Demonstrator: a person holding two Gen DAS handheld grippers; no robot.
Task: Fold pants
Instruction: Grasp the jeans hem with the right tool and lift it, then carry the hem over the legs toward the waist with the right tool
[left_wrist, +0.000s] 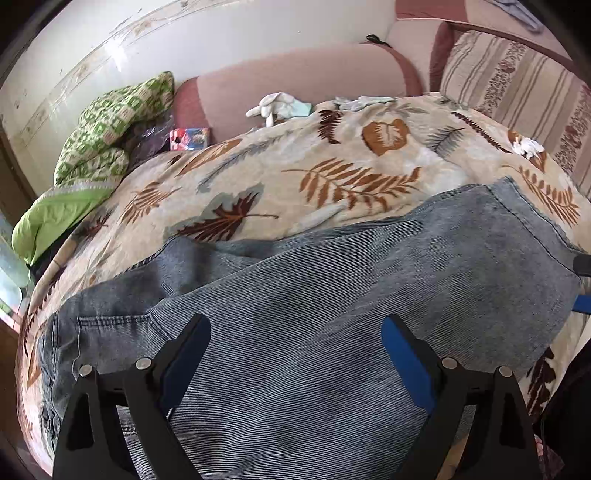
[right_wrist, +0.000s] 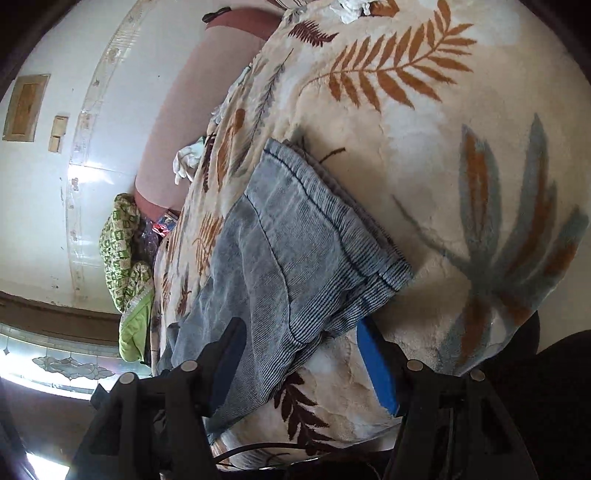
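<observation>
The pants (left_wrist: 332, 295) are spread on the blanket (left_wrist: 258, 177), filling the lower frame. The left gripper (left_wrist: 295, 354) is held released above them; the right gripper (right_wrist: 301, 354) is released, its jaws straddling the hem.

I see my left gripper (left_wrist: 295, 354) tilted downward, its jaws spread wide and empty; my right gripper (right_wrist: 301, 354) angles downward too, rolled sideways, jaws parted.

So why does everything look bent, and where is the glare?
Left wrist view: the fisheye lens bulges the blanket and jeans into a dome, sharp enough. Right wrist view: tilted sideways, with glare on the wall and a blown-out window at lower left.
</observation>
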